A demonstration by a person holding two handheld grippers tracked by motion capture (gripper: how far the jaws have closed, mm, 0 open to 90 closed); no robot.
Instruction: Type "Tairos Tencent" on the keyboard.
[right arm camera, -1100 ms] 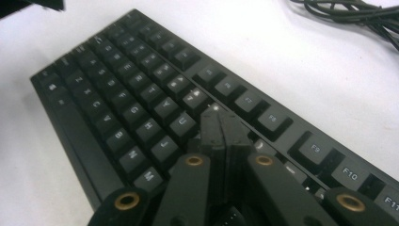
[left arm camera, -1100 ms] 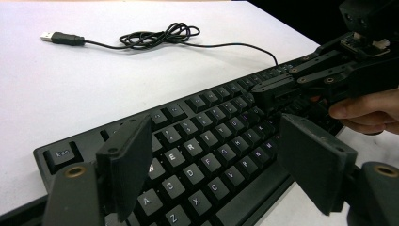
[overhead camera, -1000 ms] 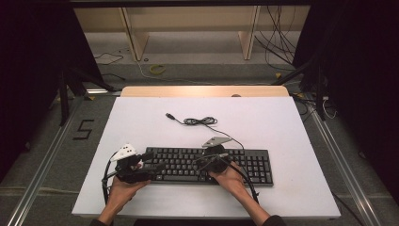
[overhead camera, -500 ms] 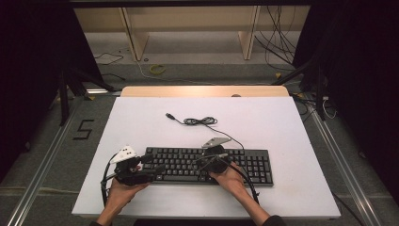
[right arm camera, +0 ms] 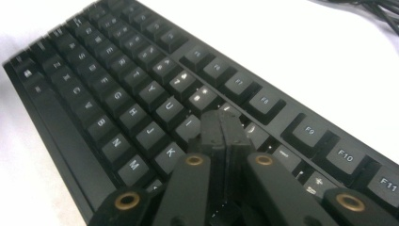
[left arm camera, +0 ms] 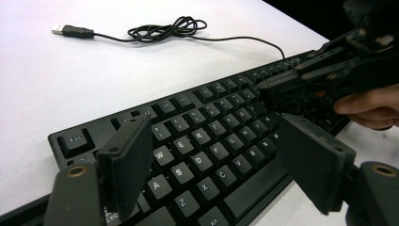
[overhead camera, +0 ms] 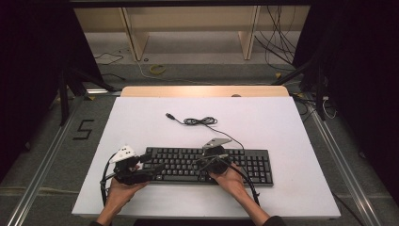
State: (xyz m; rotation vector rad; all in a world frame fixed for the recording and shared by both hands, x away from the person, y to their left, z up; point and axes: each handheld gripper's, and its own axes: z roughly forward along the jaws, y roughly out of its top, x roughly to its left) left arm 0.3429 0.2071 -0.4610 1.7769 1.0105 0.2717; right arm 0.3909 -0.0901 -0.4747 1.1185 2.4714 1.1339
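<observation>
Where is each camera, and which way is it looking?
High view: above the table's near side, looking forward and down; both hands show, holding claws.
Left gripper view: on the left claw, jaws open over the keyboard.
Right gripper view: on the right claw, jaws shut, tip at the keys.
All views share the keyboard.
</observation>
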